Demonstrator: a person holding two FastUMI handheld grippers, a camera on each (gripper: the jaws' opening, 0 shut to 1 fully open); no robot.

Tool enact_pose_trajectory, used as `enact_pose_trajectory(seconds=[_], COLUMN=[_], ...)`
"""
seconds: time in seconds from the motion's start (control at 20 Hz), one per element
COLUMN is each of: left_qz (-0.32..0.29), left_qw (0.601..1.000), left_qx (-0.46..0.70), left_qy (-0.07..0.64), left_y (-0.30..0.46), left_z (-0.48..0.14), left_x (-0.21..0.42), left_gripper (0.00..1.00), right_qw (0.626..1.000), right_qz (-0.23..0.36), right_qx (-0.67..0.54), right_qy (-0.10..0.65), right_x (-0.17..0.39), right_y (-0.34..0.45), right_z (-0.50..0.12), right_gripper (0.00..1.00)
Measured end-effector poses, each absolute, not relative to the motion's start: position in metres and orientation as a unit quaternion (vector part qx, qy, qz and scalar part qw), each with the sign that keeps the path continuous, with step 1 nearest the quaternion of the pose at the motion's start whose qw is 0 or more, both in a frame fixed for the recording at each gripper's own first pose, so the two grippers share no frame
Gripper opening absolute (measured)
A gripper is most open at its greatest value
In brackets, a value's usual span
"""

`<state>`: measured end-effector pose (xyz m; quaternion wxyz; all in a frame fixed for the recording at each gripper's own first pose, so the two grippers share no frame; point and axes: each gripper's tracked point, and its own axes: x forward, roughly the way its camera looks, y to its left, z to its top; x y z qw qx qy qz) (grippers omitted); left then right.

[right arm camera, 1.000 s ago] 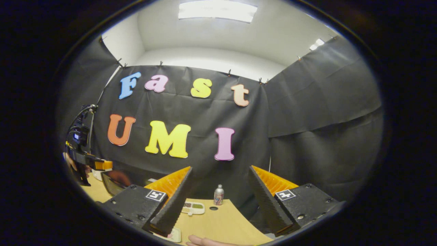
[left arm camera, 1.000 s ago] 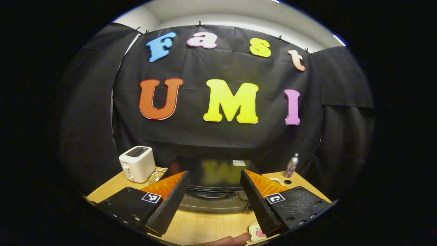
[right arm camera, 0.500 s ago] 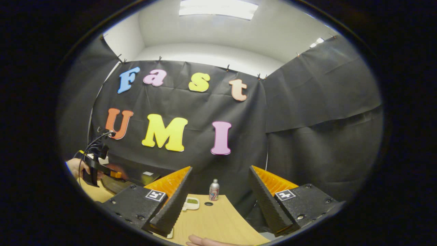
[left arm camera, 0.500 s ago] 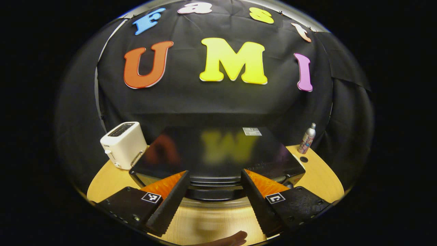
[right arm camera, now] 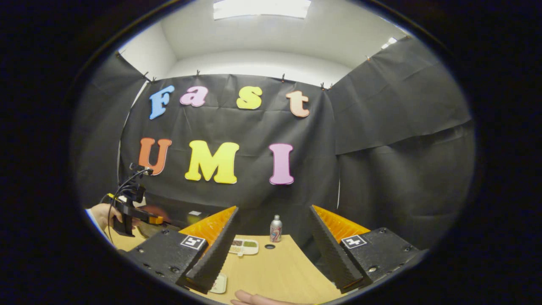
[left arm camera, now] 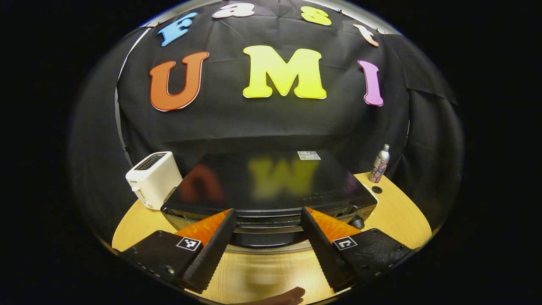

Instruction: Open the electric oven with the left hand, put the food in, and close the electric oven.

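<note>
Left gripper (left arm camera: 267,250) wide apart, empty, near oven (left arm camera: 271,190)

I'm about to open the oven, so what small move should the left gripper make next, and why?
Probably ease the left gripper forward and down onto the oven door's top edge: its fingers are open, the door looks closed, and nothing is gripped.

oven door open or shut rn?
Looks shut: in the left gripper view the oven shows an unbroken top and front edge, handle between the open left claw fingers, ungripped.

Bare table (left arm camera: 394,216) right of oven (left arm camera: 266,190) — toaster (left arm camera: 153,180) crowding its left
</note>
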<state>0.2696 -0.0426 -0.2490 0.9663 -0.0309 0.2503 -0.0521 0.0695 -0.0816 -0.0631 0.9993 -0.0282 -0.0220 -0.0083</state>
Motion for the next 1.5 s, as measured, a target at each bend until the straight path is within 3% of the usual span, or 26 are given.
enact_pose_trajectory(seconds=[0.2,0.5,1.1,1.5], left_qz=[-0.042,-0.053,-0.05,-0.057], left_qw=[0.966,0.942,0.888,0.907], left_qx=[-0.032,-0.033,-0.049,-0.032], left_qy=[0.254,0.331,0.455,0.416], left_y=[-0.033,-0.047,-0.047,-0.043], left_z=[-0.261,-0.33,-0.384,-0.393], left_x=[0.245,0.191,0.133,0.131], left_gripper=[0.97,0.96,0.95,0.93], right_qw=[1.0,1.0,1.0,1.0], right_qz=[-0.01,-0.011,-0.003,0.006], right_qx=[-0.015,-0.01,-0.01,-0.016], right_qy=[-0.019,-0.001,-0.001,0.019], right_x=[0.053,0.031,0.005,0.008], right_y=[-0.085,-0.088,-0.081,-0.073], right_z=[-0.059,-0.06,-0.053,-0.067], right_gripper=[0.97,0.97,0.97,0.98])
